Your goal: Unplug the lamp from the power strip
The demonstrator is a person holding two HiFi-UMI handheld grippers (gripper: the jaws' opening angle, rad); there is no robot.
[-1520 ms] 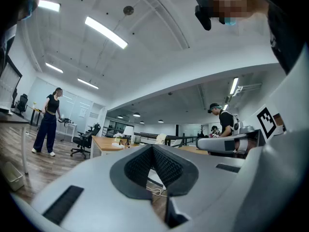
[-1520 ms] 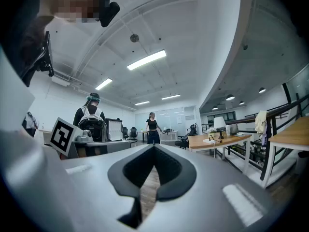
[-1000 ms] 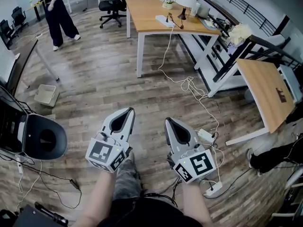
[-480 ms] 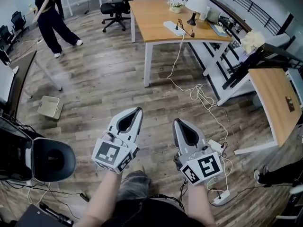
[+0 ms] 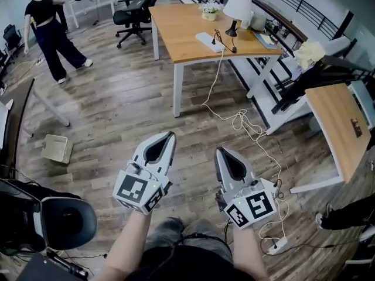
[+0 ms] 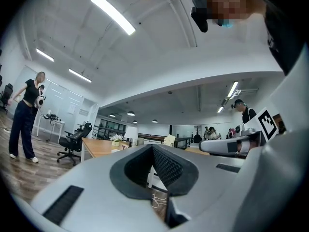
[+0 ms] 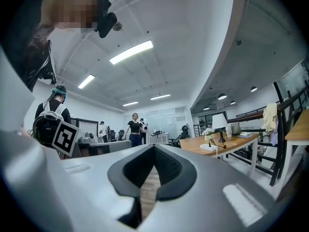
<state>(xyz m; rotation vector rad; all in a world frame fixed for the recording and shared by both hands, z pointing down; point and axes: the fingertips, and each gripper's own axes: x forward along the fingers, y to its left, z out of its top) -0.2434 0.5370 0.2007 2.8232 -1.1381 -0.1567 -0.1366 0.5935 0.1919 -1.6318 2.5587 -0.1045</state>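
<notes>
The left gripper (image 5: 169,136) and the right gripper (image 5: 220,150) are held side by side low over the wooden floor (image 5: 117,110), with their tips pointed ahead. In each gripper view the two jaws are seen pressed together at the tips, and nothing is pinched between them. The white-shaded lamp (image 5: 237,9) is stood at the far end of the wooden desk (image 5: 181,31), well apart from both grippers and ahead of them to the right. The white power strip (image 5: 209,41) is laid on the desk just beside the lamp's base, and a dark cord (image 5: 228,45) is seen between the two. A white cable (image 5: 212,81) is hung from the desk edge down to the floor. In the right gripper view the lamp (image 7: 219,122) and strip (image 7: 211,147) are seen far beyond the jaws, to their right.
</notes>
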